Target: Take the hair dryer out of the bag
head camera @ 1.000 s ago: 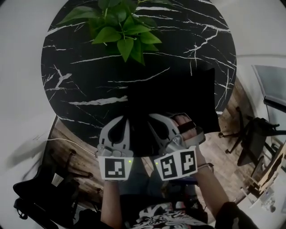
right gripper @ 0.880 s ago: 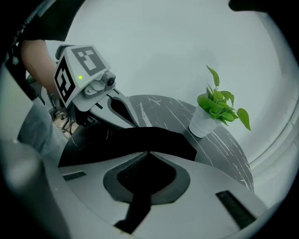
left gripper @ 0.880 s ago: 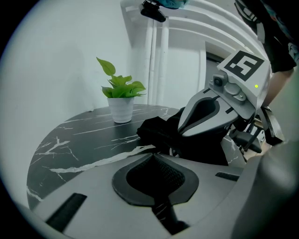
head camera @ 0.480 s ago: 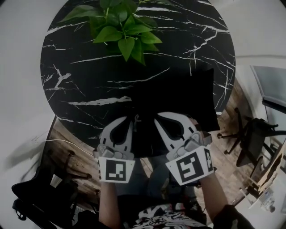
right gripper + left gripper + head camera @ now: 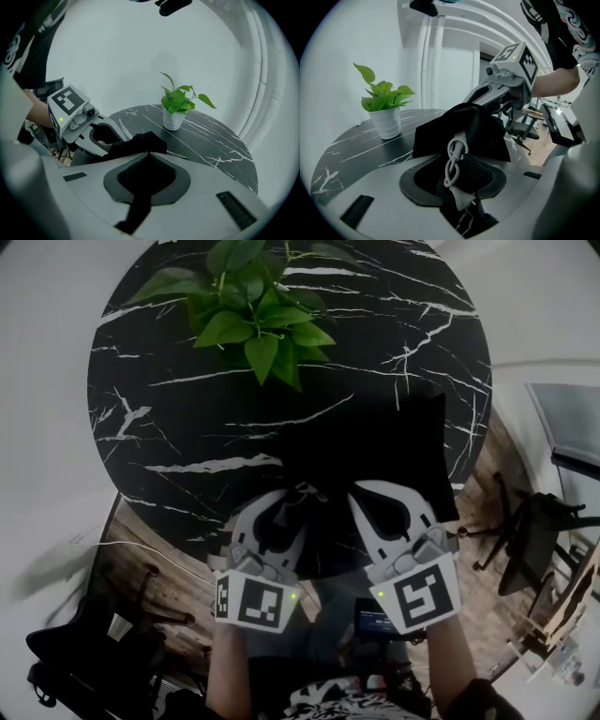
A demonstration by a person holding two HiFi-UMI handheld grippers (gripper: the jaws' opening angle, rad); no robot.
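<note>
view: head
desk (image 5: 187,409): round, black with white veins.
plant (image 5: 258,320): leafy green, at the desk's far edge from you.
bag (image 5: 375,451): black, lying on the near right part of the desk, with its near end at your two claws.
left claw (image 5: 289,502): at the bag's near left corner, near your right one.
right claw (image 5: 375,495): at the bag's near edge, by the desk rim.

view: left gripper
left claw state: spread partway, its jaws having just been opening; the pads don't press on anything.
cord (image 5: 454,161): white and knotted, hanging in the gap between your left jaws, with black bag cloth around it.
pot (image 5: 389,123): white, holds the plant, standing on the desk well beyond the bag.

view: right gripper
right claw state: pressed together, pinching a fold of the bag's black cloth, which runs ahead to the rest of the bag.
hair dryer: you can't see it in any view; only the bag's dark cloth shows.
</note>
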